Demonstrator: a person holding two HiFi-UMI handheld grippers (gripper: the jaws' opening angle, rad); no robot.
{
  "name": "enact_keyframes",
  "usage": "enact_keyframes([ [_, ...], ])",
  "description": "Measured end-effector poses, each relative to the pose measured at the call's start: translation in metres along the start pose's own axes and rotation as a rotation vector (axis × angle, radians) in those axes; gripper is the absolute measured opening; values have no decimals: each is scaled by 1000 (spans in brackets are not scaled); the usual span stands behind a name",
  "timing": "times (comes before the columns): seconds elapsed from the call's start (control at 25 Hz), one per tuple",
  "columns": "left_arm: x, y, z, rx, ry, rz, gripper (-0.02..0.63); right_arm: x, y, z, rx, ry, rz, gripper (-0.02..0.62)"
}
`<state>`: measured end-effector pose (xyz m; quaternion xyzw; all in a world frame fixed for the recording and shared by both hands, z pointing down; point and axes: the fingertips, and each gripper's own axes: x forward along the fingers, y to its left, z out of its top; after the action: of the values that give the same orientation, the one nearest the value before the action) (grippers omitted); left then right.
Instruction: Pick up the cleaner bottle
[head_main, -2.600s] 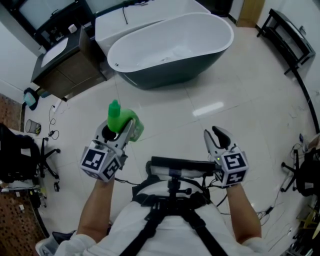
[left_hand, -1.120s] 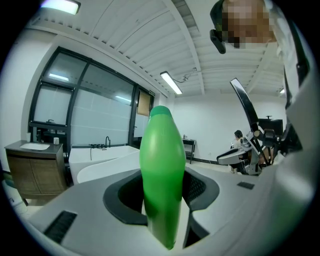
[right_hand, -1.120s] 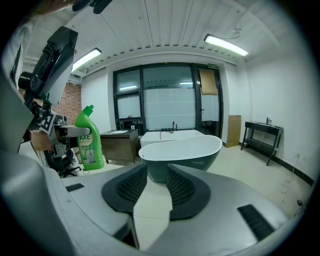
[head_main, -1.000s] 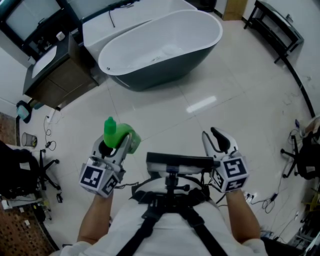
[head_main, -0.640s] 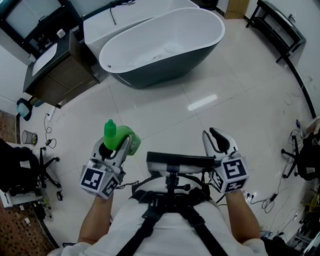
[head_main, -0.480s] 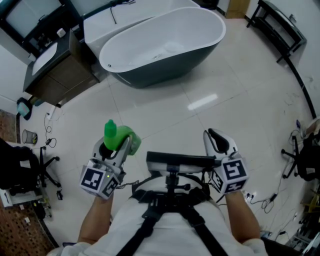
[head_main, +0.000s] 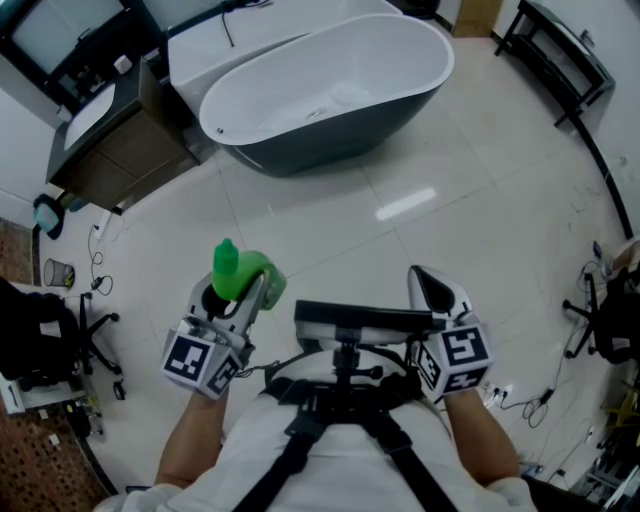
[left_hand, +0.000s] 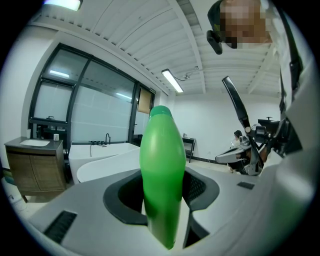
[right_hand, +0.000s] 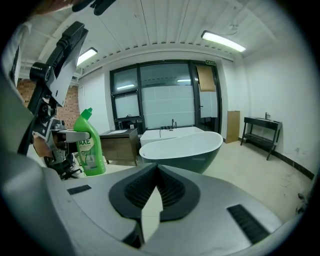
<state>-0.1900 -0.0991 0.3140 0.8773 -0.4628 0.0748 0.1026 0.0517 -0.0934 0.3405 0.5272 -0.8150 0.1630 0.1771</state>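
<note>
The green cleaner bottle (head_main: 240, 274) hangs upright above the tiled floor, clamped in my left gripper (head_main: 238, 290) at the left of the head view. In the left gripper view the bottle (left_hand: 161, 170) fills the gap, with both jaws pressed on its sides. My right gripper (head_main: 421, 280) is held at the right, apart from the bottle. Its jaws have just been closing and now meet with nothing between them (right_hand: 156, 172). From the right gripper view the bottle (right_hand: 90, 145) shows at the left, held up by the other gripper.
A white and dark freestanding bathtub (head_main: 330, 100) stands ahead on the floor. A wooden vanity cabinet (head_main: 120, 150) is at the upper left, a black rack (head_main: 560, 60) at the upper right. Office chairs (head_main: 35, 330) and cables lie along both sides.
The right gripper's jaws have gone from wide open to shut, empty. The left gripper and the bottle have stayed where they were.
</note>
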Motion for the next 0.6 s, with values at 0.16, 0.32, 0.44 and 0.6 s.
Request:
enact_keyframes([
  [0.16,2,-1,1,6,-1,-11,167,3,5,-4,-10,15,24,6],
  [0.32,2,-4,2,8,0,-19,167,2,9,-3,-15,27,32,5],
  [0.44,2,-6,4,3,-3,-22,167,1,8,-4,-24,31,38,5],
  [0.6,3,-8,6,3,-7,-23,167,2,8,-1,-22,32,48,5],
])
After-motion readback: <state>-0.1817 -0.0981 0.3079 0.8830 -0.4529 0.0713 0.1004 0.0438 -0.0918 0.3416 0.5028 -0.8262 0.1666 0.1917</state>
